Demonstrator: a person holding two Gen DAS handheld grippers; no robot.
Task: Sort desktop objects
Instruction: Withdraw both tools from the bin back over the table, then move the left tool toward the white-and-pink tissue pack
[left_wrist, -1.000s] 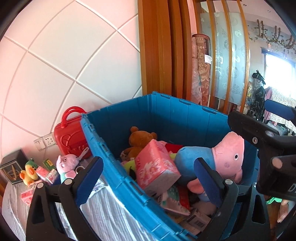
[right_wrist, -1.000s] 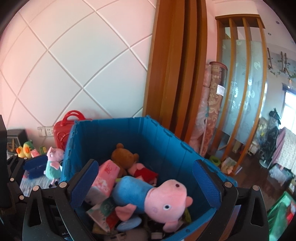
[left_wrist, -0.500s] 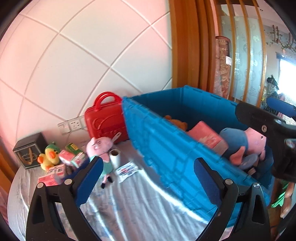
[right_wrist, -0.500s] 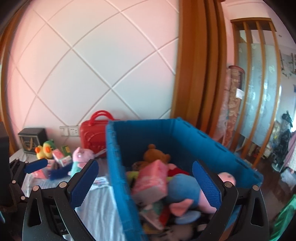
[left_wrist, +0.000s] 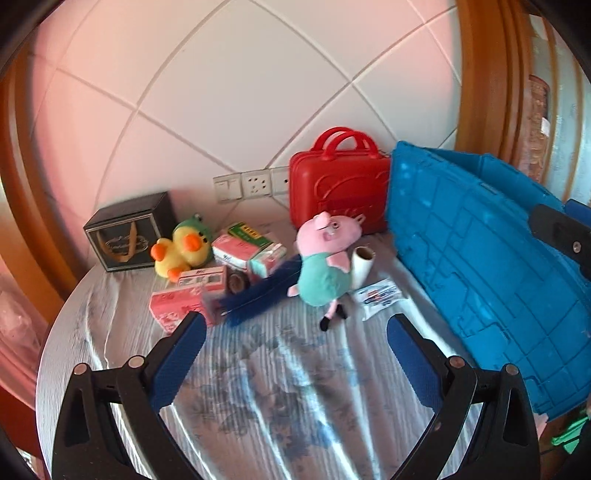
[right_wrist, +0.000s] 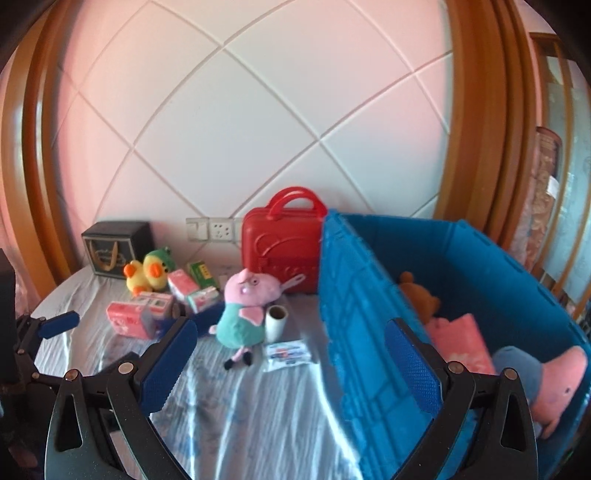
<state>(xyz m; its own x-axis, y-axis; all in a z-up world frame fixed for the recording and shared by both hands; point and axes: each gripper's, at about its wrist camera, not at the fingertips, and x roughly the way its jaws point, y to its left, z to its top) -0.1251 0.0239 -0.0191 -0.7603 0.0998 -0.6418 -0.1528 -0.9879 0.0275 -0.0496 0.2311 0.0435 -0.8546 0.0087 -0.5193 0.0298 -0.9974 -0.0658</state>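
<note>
Both grippers — left gripper and right gripper — are hanging wide open, holding nothing. The pig toy is lying on the table, beside the blue bin. Go slowly — pinch its soft green tummy.

Behind the worktop, under its striped, flower-printed cloth, there's a white wall cut by diagonal grooves into big diamond panels. A row of pale wall sockets sits low on it, just above the cloth's far edge. Curved wooden trim frames the wall on both sides. Past the right-hand trim stands a rolled patterned rug with a white tag, upright beside frosted glass panels in wooden slats.
</note>
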